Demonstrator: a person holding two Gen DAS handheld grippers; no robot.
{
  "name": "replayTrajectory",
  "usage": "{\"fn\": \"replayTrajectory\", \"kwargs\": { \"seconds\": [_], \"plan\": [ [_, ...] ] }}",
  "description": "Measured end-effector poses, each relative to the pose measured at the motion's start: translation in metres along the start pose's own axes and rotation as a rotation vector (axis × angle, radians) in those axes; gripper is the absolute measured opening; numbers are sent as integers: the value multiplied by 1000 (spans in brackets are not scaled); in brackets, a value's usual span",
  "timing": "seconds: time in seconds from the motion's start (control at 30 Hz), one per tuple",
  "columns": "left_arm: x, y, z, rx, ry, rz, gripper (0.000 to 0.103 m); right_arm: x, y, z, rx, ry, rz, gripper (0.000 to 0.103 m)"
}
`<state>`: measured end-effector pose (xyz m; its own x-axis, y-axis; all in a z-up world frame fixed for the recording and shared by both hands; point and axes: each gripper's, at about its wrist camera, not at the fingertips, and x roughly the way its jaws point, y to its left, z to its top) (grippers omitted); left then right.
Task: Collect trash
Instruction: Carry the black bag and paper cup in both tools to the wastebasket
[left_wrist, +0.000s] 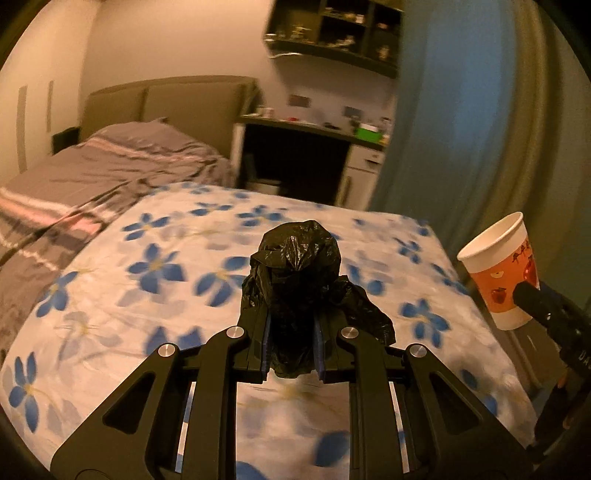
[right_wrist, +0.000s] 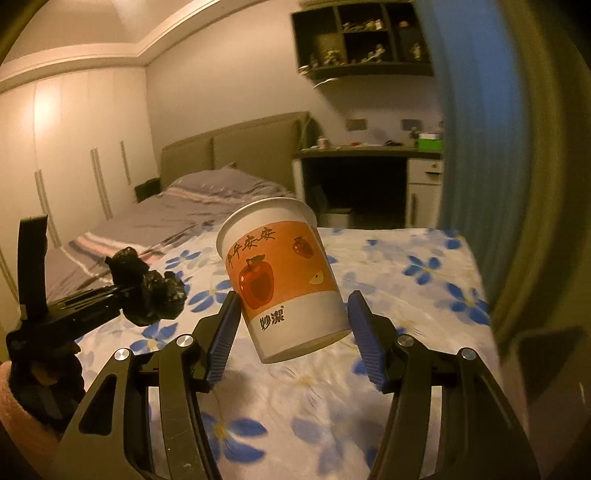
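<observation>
Left gripper (left_wrist: 291, 343) nearly closed, clamping crumpled black plastic bag (left_wrist: 295, 269); right gripper (right_wrist: 291, 332) half-open, gripping orange-white apple-print paper cup (right_wrist: 284, 280).

A home bedroom is shown: a bed (right_wrist: 207, 206) with padded headboard (right_wrist: 236, 147), a wardrobe (right_wrist: 74, 147), a desk (right_wrist: 369, 153) and a wall shelf (right_wrist: 362, 37) are seen.

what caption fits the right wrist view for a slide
Right gripper holds a tilted paper cup above the floral bedspread.
</observation>
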<state>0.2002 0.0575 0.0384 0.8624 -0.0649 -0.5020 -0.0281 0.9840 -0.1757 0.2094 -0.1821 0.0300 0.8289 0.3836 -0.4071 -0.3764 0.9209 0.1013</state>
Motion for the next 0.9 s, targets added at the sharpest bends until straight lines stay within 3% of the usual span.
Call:
{"fn": "replayTrajectory", "kwargs": {
  "seconds": [0.4,0.77,0.9],
  "plan": [
    [-2,-116,-25,138,32,-177,17,-75,-63,-39,104,-66,-172,59],
    [8,-207,-39,244,53,-308,17,-110,-113,-63,188,-109,-312,59],
    [15,-249,-41,277,41,-389,17,-120,-137,-73,226,-121,-391,59]
  ]
}}
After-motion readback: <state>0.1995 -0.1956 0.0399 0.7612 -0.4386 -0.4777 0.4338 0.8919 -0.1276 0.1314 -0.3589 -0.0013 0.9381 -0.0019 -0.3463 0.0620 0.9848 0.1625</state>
